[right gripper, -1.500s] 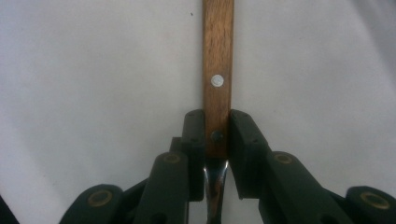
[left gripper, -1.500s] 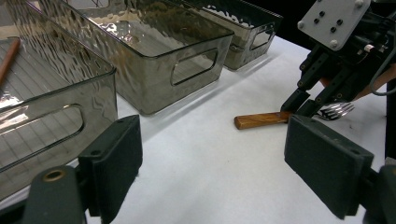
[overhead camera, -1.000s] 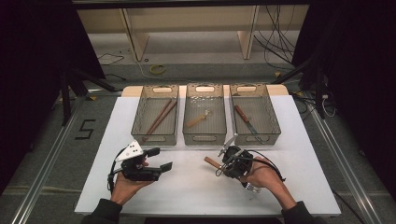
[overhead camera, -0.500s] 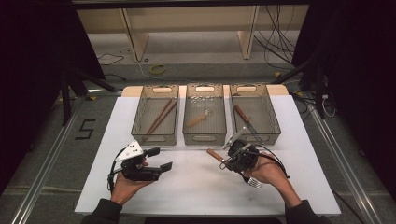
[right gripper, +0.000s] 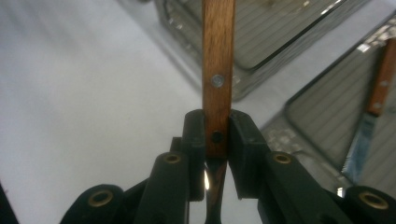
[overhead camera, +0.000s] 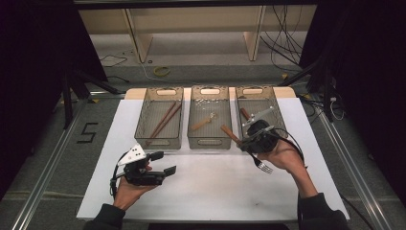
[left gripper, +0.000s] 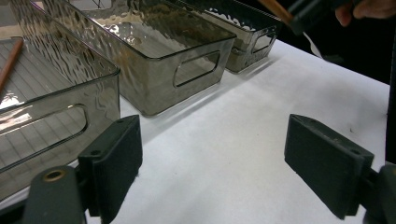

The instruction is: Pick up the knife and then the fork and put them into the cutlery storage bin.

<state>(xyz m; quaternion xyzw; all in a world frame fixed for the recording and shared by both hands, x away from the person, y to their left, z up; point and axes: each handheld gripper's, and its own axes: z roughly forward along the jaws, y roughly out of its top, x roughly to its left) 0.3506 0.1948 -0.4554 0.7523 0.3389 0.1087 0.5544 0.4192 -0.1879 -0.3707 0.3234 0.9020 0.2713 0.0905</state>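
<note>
My right gripper (overhead camera: pixel 250 139) clamps a wooden-handled fork (right gripper: pixel 217 70), handle jutting ahead of its jaws above the bins' (overhead camera: pixel 208 142) near rims, tines trailing beneath my hand; my left gripper (overhead camera: pixel 160 163) rests wide open, empty.

The left gripper (left gripper: pixel 219 177) looks along its two black jaws, which stand wide apart with nothing between them above the white desk (left gripper: pixel 261 121). Three smoky translucent bins stand in a row across the upper left: the nearest bin (left gripper: pixel 56 102), holding a wooden stick (left gripper: pixel 10 60) at its left side; the middle bin (left gripper: pixel 154 60), with a cut-out handle in its near wall; and the farthest bin (left gripper: pixel 247 39). At the top right edge, the other gripper (left gripper: pixel 310 11) clamps a wooden handle (left gripper: pixel 275 7), a fingertip (left gripper: pixel 362 9) of the person's hand beside it.
</note>
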